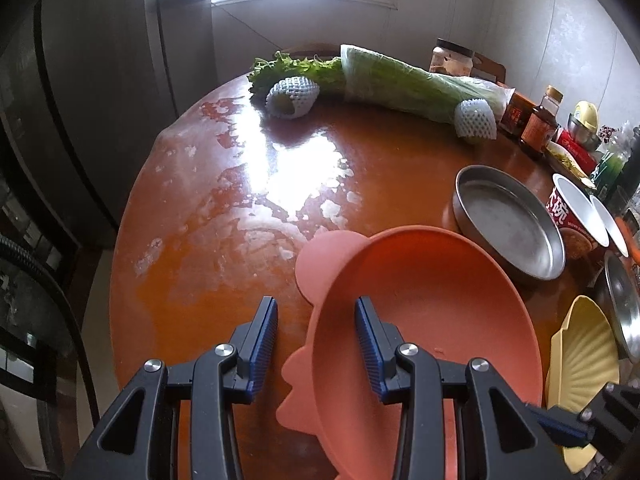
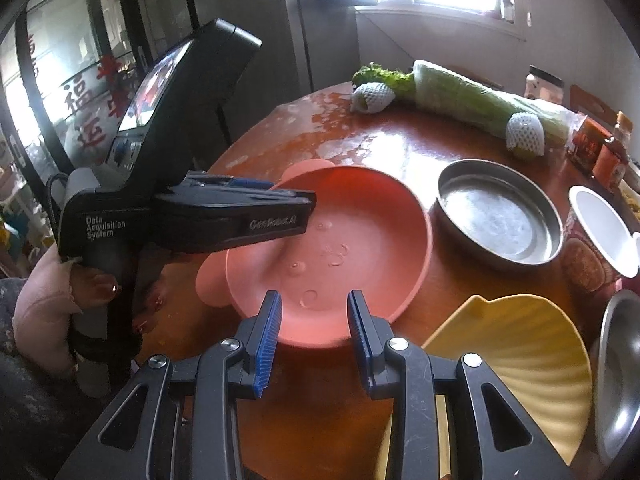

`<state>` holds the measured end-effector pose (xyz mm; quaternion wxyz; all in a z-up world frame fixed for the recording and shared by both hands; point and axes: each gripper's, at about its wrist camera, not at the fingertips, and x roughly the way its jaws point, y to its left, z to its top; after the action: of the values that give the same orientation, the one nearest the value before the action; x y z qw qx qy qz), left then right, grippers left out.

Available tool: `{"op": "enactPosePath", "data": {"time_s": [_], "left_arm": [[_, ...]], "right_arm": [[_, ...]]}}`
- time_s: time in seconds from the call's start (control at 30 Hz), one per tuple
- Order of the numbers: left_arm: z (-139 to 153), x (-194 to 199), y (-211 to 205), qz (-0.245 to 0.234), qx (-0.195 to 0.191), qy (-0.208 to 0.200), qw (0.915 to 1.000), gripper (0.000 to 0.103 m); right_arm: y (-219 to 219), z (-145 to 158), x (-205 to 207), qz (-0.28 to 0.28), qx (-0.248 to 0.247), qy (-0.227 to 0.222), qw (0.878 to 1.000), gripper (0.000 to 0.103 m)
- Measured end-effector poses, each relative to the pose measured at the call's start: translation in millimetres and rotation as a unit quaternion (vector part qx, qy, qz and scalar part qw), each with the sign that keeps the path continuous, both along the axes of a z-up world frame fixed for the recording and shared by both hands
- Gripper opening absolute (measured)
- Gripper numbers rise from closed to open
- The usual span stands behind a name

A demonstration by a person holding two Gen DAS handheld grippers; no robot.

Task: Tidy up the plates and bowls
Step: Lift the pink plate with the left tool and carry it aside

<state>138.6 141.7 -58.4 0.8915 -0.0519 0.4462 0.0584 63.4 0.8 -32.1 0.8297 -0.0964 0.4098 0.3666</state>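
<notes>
- Left wrist view: left gripper (image 1: 316,304) nearly closed, one finger inside the pink bowl (image 1: 420,320) and one outside, with the rim and its ear-shaped tab between them. Looks like a hold on the rim, though a little of the table (image 1: 240,200) shows between the outer pad and the wall, so the firmness is not sure.
- Pink bowl at the near edge of the table, just beside the steel pan (image 1: 508,220) and the yellow shell plate (image 1: 580,348).
- Probably the step of moving this bowl to its place among the dishes. Best to keep the pads deep over the rim, not only on the soft tab, which may bend.
- Right wrist view: right gripper (image 2: 314,296) almost fully closed and holding nothing, above the near rim of the pink bowl, with the yellow shell plate beside its right finger.
- Same view: left gripper from the side, carried by a hand (image 2: 52,280), its tip closed over the far-left rim.
- Worth lifting straight and slowly, since a one-sided grip lets the bowl tilt.
- Better to keep the right gripper apart from the bowl, or to steady the near rim with it.
- Care near the steel pan: easy to knock.
</notes>
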Motion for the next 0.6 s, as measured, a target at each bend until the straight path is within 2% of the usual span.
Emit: {"op": "enactPosePath", "data": {"time_s": [0.33, 0.6], "left_arm": [[4.1, 14.1, 2.5, -0.011, 0.021, -0.002, 0.9997, 0.041], [13.4, 6.0, 2.6, -0.025, 0.001, -0.027, 0.9993, 0.041]], "right_arm": [[31.5, -2.4, -0.1, 0.027, -0.001, 0.006, 1.0, 0.036], [30.8, 7.3, 2.9, 0.016, 0.017, 0.009, 1.0, 0.039]]}}
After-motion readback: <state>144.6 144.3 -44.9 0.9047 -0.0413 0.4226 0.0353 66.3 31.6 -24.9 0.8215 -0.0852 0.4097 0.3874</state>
